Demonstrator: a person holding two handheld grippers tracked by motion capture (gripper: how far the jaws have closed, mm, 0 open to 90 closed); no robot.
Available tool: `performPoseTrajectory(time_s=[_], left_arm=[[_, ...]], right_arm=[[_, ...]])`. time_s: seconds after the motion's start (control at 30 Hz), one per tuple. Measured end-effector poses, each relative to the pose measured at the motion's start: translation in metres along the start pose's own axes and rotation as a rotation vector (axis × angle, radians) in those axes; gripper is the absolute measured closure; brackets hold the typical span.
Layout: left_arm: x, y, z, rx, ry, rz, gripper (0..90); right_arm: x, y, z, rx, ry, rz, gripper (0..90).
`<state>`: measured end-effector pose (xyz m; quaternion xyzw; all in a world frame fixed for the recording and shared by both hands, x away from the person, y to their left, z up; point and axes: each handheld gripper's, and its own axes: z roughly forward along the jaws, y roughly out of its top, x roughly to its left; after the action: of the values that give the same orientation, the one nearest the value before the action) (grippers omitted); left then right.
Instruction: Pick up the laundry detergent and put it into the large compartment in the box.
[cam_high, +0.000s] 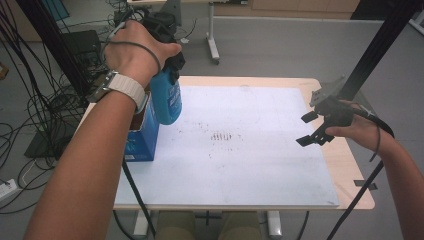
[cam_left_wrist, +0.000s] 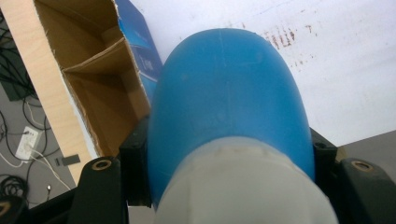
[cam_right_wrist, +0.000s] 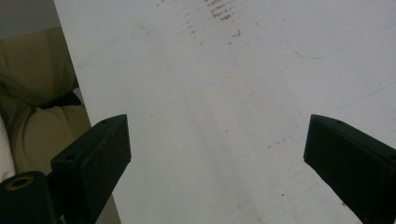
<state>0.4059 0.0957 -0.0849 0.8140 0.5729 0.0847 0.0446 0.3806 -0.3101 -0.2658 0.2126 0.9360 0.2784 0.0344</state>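
Blue bottle (cam_high: 166, 100) is pinched by the left gripper (cam_high: 167, 65), held clear above the open box (cam_left_wrist: 93, 88); not yet set down. Right gripper (cam_high: 314, 129) fingers spread, idle over the tabletop (cam_high: 250, 165).

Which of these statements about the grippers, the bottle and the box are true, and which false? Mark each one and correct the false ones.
1. The left gripper is shut on the blue bottle. True.
2. The blue bottle lies flat on the white board. False: it is held up in the air, above the board's left edge.
3. The cardboard box is open at the top. True: the left gripper view looks down into its brown inside.
4. The right gripper holds a cloth. False: its jaws stand wide apart with nothing between them.
5. The box stands at the right edge of the table. False: it stands at the left edge, under the left forearm.
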Motion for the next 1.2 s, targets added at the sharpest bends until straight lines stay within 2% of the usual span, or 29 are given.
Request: performPoseTrajectory(time_s=[0.33, 0.7, 1.2], left_arm=[[0.009, 0.002, -0.008, 0.001, 0.01, -0.056, 37.9], [0.021, 0.003, -0.013, -0.001, 0.019, -0.099, 37.9], [0.04, 0.004, -0.024, -0.003, 0.035, -0.156, 37.9]], right_arm=[[-0.001, 0.005, 0.002, 0.002, 0.004, -0.007, 7.3], [-0.003, 0.01, 0.005, 0.007, 0.011, -0.014, 7.4], [-0.008, 0.007, 0.005, 0.003, 0.01, -0.001, 7.4]])
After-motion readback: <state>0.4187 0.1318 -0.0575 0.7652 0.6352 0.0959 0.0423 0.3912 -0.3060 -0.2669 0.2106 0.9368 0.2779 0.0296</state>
